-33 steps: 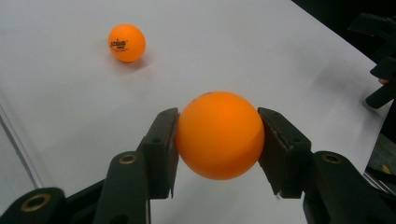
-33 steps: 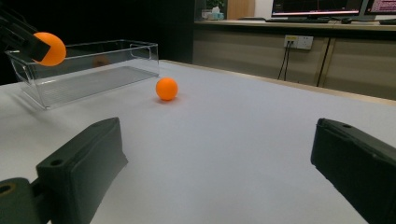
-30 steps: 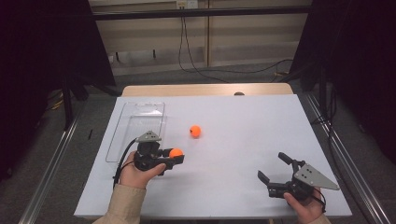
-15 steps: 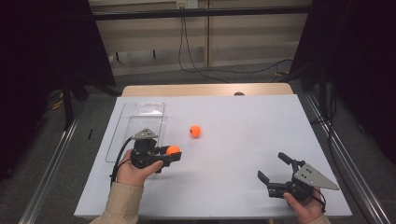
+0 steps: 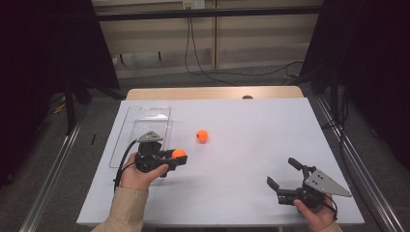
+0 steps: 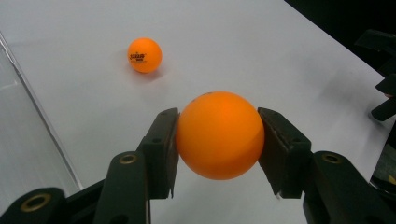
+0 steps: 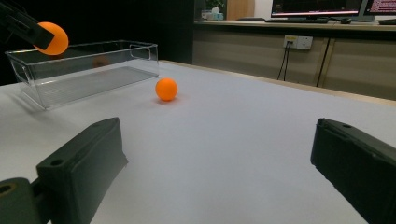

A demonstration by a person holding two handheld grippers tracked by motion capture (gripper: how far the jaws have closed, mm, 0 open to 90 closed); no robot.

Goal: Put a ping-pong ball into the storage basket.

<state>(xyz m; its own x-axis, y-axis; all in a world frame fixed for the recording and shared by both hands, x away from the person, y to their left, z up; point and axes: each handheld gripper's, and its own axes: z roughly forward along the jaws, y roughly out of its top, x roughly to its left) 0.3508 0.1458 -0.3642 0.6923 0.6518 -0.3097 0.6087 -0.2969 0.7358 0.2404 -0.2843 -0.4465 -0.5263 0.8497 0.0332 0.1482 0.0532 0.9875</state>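
The left gripper point(image 5: 175, 157) and its held orange ball point(image 5: 179, 153) have shifted slightly left and up in the high view. They now sit nearer the clear tray point(image 5: 145, 116).

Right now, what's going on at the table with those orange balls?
The left gripper is shut on an orange ping-pong ball, held off the white table beside the clear plastic bin. A second ping-pong ball lies loose on the table, apart from the bin. The right gripper sits at the near right with its jaws open and nothing between them.
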